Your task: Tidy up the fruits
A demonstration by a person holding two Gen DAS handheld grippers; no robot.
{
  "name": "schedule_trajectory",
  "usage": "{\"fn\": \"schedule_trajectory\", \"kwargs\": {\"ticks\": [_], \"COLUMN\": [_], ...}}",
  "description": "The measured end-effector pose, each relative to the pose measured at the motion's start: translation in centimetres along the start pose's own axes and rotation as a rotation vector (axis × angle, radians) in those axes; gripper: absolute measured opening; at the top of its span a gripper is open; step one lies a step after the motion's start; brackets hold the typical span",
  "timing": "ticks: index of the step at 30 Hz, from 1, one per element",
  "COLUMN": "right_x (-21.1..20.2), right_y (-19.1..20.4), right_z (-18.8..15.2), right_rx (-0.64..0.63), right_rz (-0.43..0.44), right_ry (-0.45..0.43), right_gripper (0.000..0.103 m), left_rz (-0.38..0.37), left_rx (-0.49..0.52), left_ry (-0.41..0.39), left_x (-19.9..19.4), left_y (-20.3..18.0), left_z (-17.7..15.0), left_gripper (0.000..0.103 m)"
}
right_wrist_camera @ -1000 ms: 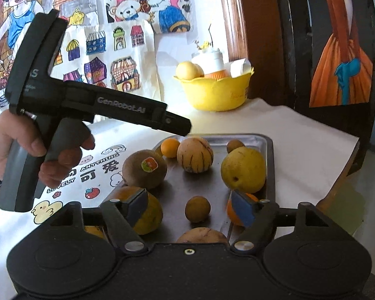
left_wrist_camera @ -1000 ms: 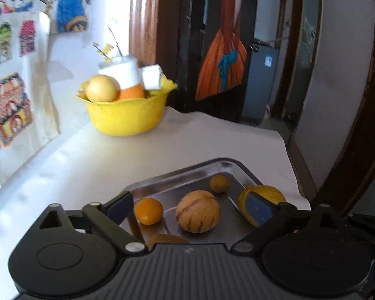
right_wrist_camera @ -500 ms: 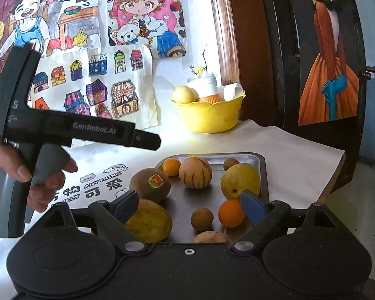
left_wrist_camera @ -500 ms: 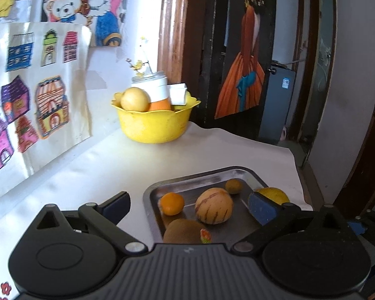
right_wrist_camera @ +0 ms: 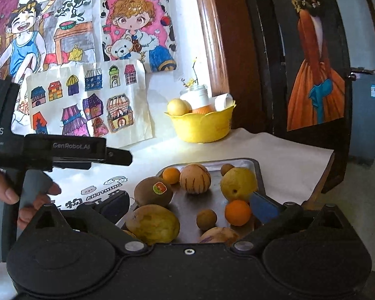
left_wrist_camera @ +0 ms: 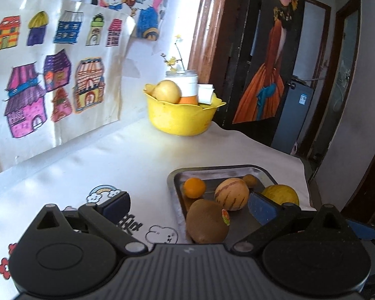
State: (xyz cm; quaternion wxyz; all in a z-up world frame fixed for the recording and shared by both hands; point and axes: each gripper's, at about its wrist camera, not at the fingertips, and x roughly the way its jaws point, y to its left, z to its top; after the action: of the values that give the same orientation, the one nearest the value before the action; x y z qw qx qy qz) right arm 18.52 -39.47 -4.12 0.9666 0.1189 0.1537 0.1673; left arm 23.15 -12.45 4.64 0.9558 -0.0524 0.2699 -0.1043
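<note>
Left gripper (right_wrist_camera: 122, 156) is off past the tray's left edge over the printed tablecloth (left_wrist_camera: 87, 170), fingers spread wide, nothing in them; on the metal tray (left_wrist_camera: 173, 182) there's a kiwi (right_wrist_camera: 153, 191) with a sticker at the left edge, small orange (right_wrist_camera: 171, 175) and striped melon (right_wrist_camera: 195, 178) toward the far edge, yellow fruit (right_wrist_camera: 238, 183) by the right edge; right gripper (right_wrist_camera: 188, 206) hangs over the near edge, fingers wide apart and empty; yellow bowl (right_wrist_camera: 202, 127) sits at the table's far edge.
</note>
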Motion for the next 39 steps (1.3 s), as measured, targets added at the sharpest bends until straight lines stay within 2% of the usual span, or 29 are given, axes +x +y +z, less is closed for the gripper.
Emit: {"fn": "schedule_trajectory", "kwargs": {"ticks": [10, 16, 22, 28, 39], "right_x": [-1.4, -2.0, -3.0, -4.1, -5.2], "right_y": [2.3, 3.7, 4.7, 5.6, 7.3], "right_z": [0.0, 0.0, -0.4, -0.5, -0.6], "right_rx": [-0.001, 0.008, 0.025, 0.009, -0.025], "right_rz": [-0.052, -0.099, -0.148, -0.17, -0.188], "right_ry": [-0.065, -0.088, -0.104, -0.122, -0.15], "right_gripper": [0.102, 0.102, 0.102, 0.102, 0.102], "left_rz": [0.073, 0.117, 0.204, 0.213, 0.275], "left_rx": [-0.023, 0.018, 0.071, 0.017, 0.013], "left_ry": [-0.07, -0.117, -0.123, -0.1, -0.138], "left_x": [-2.9, -4.9, -6.3, -7.5, -9.4], "left_y": [1.0, 1.0, 0.8, 1.9, 3.2], "left_z": [-1.2, -2.0, -3.5, -4.6, -5.5], "left_gripper": [0.103, 0.103, 0.103, 0.103, 0.103]}}
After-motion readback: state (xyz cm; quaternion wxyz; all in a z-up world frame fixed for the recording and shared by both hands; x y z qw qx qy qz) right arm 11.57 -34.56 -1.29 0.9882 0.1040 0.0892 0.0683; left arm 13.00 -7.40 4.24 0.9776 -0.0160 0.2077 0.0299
